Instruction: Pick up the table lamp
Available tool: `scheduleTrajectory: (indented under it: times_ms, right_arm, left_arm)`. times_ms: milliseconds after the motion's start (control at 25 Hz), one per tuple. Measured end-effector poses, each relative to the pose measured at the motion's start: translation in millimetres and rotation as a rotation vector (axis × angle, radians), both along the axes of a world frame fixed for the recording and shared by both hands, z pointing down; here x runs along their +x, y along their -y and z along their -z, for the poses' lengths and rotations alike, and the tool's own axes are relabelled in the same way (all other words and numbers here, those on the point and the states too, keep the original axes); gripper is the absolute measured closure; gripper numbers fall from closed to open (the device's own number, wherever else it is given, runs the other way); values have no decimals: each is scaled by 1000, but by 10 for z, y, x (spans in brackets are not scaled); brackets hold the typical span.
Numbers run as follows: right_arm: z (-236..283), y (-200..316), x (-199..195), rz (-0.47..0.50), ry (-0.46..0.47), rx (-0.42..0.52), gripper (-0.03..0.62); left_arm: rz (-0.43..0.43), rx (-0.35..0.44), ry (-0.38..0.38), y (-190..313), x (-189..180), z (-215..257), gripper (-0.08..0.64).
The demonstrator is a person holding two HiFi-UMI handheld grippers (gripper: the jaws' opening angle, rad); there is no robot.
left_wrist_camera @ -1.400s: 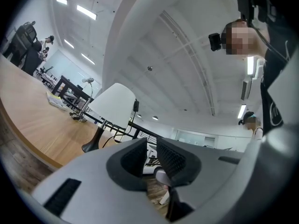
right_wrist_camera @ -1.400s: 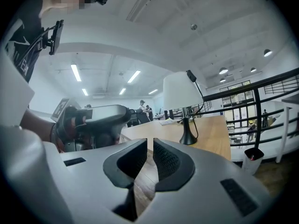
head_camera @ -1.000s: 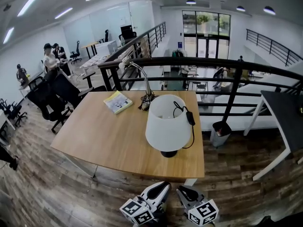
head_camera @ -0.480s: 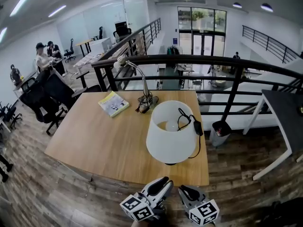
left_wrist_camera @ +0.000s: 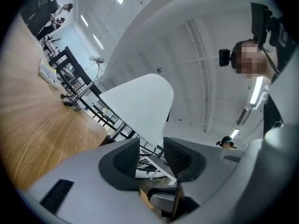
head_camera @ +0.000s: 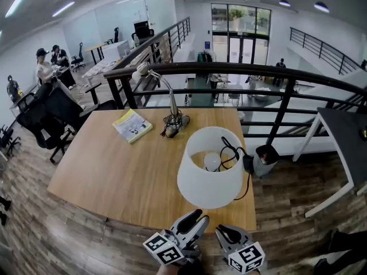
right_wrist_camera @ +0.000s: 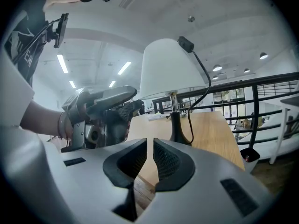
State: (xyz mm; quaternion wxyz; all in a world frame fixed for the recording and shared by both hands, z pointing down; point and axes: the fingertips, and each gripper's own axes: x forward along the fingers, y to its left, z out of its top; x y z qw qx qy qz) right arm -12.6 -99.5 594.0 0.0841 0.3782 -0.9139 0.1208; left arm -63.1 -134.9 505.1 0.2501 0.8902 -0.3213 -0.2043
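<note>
Grey left tool point(head_camera: 197, 217) and right tool point(head_camera: 222, 230) bear black-and-white marker cubes point(head_camera: 165, 251).

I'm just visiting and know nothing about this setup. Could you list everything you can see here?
table lamp: one, white shade, table's near right
cord: one, black, draped over the shade's rim
table: one, light wood, centre
booklet: one, yellow, table's far side, left
gooseneck lamp: one, silver, table's far edge
railing: one, black, behind table
left gripper: one, grey, before the table, fingers opening, nothing between
right gripper: one, grey, before the table, shut, empty
</note>
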Motion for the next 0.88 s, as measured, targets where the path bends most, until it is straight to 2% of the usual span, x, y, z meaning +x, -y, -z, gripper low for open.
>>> scheduleTrajectory:
  times_ms: [160,520,880]
  right_arm:
    - [-56,103,-17,-11,-9,-16,537]
    - [-109,322,-44,-22,-18,-31,537]
    - [-125,474,10,-38,-24,-35,537]
  left_arm:
    - [-34,9,-9,117,18,0,412]
    - [-124,69,-150,263,8,153,413]
    - [-175,92,-218,393,26,259,418]
